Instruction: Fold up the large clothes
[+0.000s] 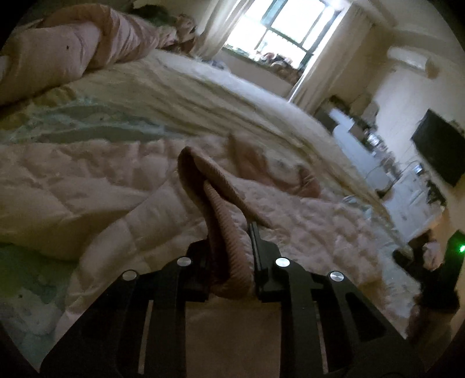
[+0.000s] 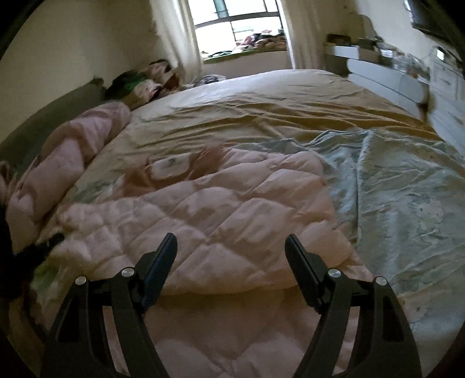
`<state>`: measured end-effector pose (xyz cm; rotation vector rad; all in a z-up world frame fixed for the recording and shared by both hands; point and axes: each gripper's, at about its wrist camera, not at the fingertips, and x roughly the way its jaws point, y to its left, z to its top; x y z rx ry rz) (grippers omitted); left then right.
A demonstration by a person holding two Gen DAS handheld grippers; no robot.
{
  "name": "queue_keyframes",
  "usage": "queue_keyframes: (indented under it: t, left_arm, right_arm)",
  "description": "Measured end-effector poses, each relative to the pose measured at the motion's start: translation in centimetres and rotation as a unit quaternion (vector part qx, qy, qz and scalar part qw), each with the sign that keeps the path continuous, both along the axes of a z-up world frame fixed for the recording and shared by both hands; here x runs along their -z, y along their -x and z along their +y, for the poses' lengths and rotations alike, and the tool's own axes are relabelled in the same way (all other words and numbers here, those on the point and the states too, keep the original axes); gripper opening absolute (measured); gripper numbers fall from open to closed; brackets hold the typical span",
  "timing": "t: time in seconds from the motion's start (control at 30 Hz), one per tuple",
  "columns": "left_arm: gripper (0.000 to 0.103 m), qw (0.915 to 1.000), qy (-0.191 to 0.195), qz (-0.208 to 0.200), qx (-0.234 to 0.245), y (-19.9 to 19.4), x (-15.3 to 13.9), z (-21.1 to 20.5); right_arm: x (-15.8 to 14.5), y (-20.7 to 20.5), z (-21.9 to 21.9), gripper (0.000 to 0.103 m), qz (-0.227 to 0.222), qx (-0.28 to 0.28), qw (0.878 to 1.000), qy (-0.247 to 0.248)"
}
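A pale pink coat (image 2: 232, 209) with diamond quilting spreads ahead of the black fingers (image 2: 162, 261). Its ribbed cuff (image 1: 226, 232), dusty pink, sits between black fingers. Beyond lies a tan sheet (image 2: 261, 116); right, pale blue printed bedding (image 2: 407, 189).

Both views are dim indoors, lit mainly by daylight from the window (image 1: 286, 27) at the far end; its panes are blown out to white glare in the left wrist view, and again in the right wrist view (image 2: 235, 20); light falls off toward the near side, leaving the near foreground in deep shadow; the bed (image 2: 261, 99) catches a soft sheen on its far part; the right side of the left wrist view is smeared with motion blur; fisheye bending curves the walls, and black vignette fills every corner; a green glow (image 1: 461, 248) flares at the right edge.
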<state>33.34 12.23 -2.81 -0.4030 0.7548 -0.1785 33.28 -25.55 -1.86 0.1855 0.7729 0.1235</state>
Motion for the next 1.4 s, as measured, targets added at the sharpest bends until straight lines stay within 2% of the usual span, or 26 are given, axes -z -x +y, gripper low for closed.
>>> queue_keyframes:
  t: [0.23, 0.37, 0.4, 0.43, 0.5, 0.63, 0.73, 0.77, 0.8, 0.87, 0.97, 1.07, 1.2, 1.27, 1.33, 1.4]
  left_arm:
    - [0.017, 0.9963, 0.015, 0.081, -0.026, -1.4, 4.2, 1.3]
    - [0.020, 0.9937, 0.049, 0.094, -0.035, -1.2, 5.2, 2.4]
    - [0.020, 0.9936, 0.050, 0.095, -0.036, -1.1, 5.1, 2.3]
    - [0.021, 0.9936, 0.049, 0.096, -0.036, -1.1, 5.1, 2.3]
    - [0.023, 0.9940, 0.040, 0.096, -0.034, -1.1, 5.0, 1.8]
    - [0.024, 0.9947, 0.024, 0.094, -0.034, -1.0, 4.8, 1.4]
    - [0.030, 0.9960, 0.011, 0.075, -0.047, -0.4, 3.1, 1.7]
    - [0.033, 0.9970, -0.006, 0.056, -0.053, 0.1, 1.8, 1.7]
    - [0.041, 0.9972, -0.017, 0.045, -0.057, 0.3, 1.1, 1.7]
    - [0.051, 0.9975, -0.033, 0.028, -0.056, 0.9, -0.4, 1.2]
    - [0.061, 0.9983, -0.043, 0.026, -0.029, 0.9, -1.0, -0.7]
    - [0.064, 0.9971, -0.065, 0.037, 0.009, 0.4, -0.3, -3.0]
    - [0.064, 0.9929, -0.079, 0.078, 0.042, -0.2, 2.6, -5.5]
    - [0.067, 0.9931, -0.068, 0.086, 0.040, -0.4, 3.6, -5.4]
    - [0.067, 0.9944, -0.039, 0.090, 0.038, -0.5, 4.5, -4.6]
    - [0.067, 0.9948, -0.031, 0.089, 0.037, -0.4, 4.7, -4.4]
  right_arm:
    - [0.8, -4.5, 2.8, 0.075, 0.017, -0.027, 0.999, 0.033]
    - [3.1, -8.0, 3.2, 0.075, 0.062, -0.019, 0.996, 0.063]
    - [4.3, -9.0, 2.9, 0.076, 0.087, -0.006, 0.993, 0.077]
    - [5.6, -9.8, 2.5, 0.076, 0.115, -0.003, 0.991, 0.074]
    - [7.2, -10.5, 1.9, 0.076, 0.132, 0.000, 0.990, 0.058]
    - [8.4, -10.5, 2.5, 0.079, 0.121, -0.006, 0.988, 0.091]
    - [8.1, -10.1, 2.9, 0.079, 0.116, -0.011, 0.988, 0.106]
    - [7.7, -9.8, 2.9, 0.079, 0.115, -0.012, 0.988, 0.104]
    - [7.1, -9.1, 2.9, 0.079, 0.107, -0.014, 0.989, 0.097]
    - [5.5, -7.3, 3.2, 0.079, 0.081, -0.026, 0.993, 0.083]
    - [4.5, -5.1, 3.8, 0.079, 0.058, -0.051, 0.994, 0.083]
    - [4.4, -3.7, 3.8, 0.079, 0.067, -0.061, 0.993, 0.078]
    - [5.6, -4.1, 3.2, 0.081, 0.102, -0.051, 0.991, 0.073]
    - [6.7, -4.6, 3.0, 0.083, 0.129, -0.048, 0.988, 0.068]
    - [7.4, -4.7, 3.2, 0.084, 0.133, -0.049, 0.987, 0.072]
    - [7.9, -4.8, 3.5, 0.085, 0.133, -0.049, 0.987, 0.080]
